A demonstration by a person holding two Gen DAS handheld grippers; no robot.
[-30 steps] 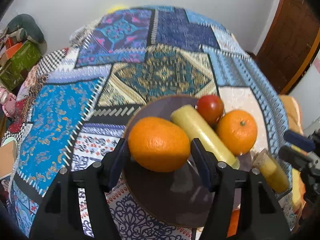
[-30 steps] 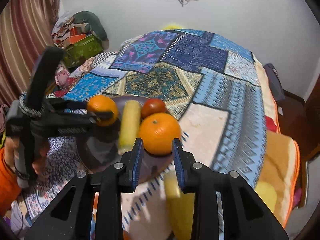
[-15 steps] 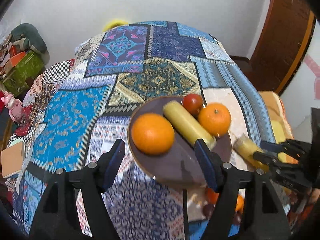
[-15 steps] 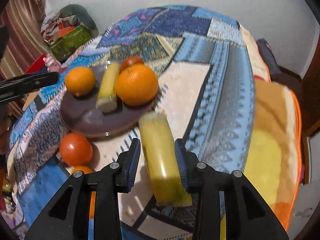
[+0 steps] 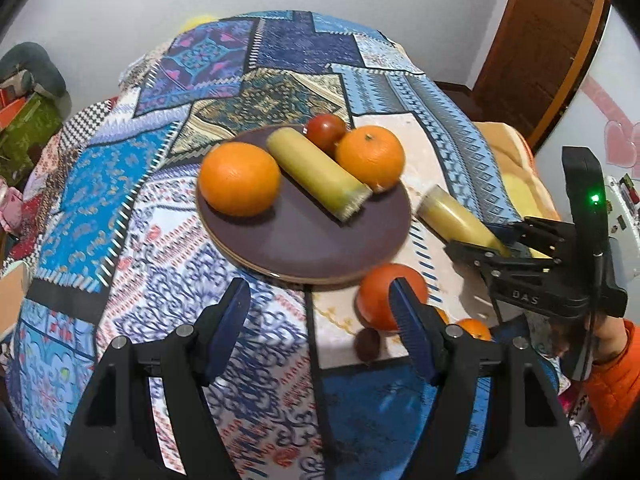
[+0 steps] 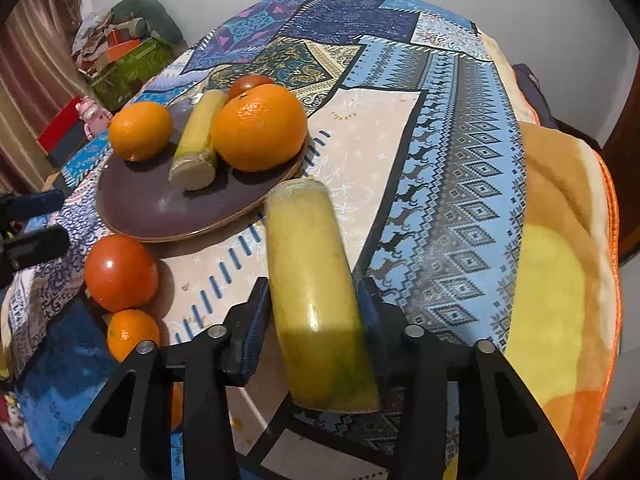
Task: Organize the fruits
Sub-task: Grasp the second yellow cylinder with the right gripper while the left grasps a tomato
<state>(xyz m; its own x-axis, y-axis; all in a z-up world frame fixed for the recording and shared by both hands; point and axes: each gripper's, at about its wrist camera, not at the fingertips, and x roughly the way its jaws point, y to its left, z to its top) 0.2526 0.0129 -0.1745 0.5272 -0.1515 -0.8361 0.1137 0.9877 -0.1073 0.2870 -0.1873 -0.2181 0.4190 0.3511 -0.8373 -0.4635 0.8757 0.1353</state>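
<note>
A dark purple plate point(image 5: 304, 240) point(image 6: 160, 208) on the patchwork cloth holds two oranges point(image 5: 239, 178) point(image 5: 370, 157), a yellow-green cane piece point(image 5: 316, 174) and a small tomato point(image 5: 325, 131). My left gripper point(image 5: 320, 316) is open and empty, in front of the plate. My right gripper point(image 6: 314, 312) is shut on a second yellow-green cane piece point(image 6: 316, 304), held just right of the plate; it also shows in the left wrist view point(image 5: 456, 220). A large tomato point(image 6: 120, 266) point(image 5: 386, 294) and a small orange point(image 6: 132, 334) lie on the cloth near the plate's front.
A small dark round fruit point(image 5: 366, 344) lies by the large tomato. An orange-yellow blanket point(image 6: 560, 280) covers the right side. Boxes and clutter point(image 6: 128, 60) stand beyond the table's left edge. A wooden door point(image 5: 540, 40) is at the far right.
My left gripper let go of the orange onto the plate and drew back, open. My right gripper closed on the cane piece and holds it beside the plate.
</note>
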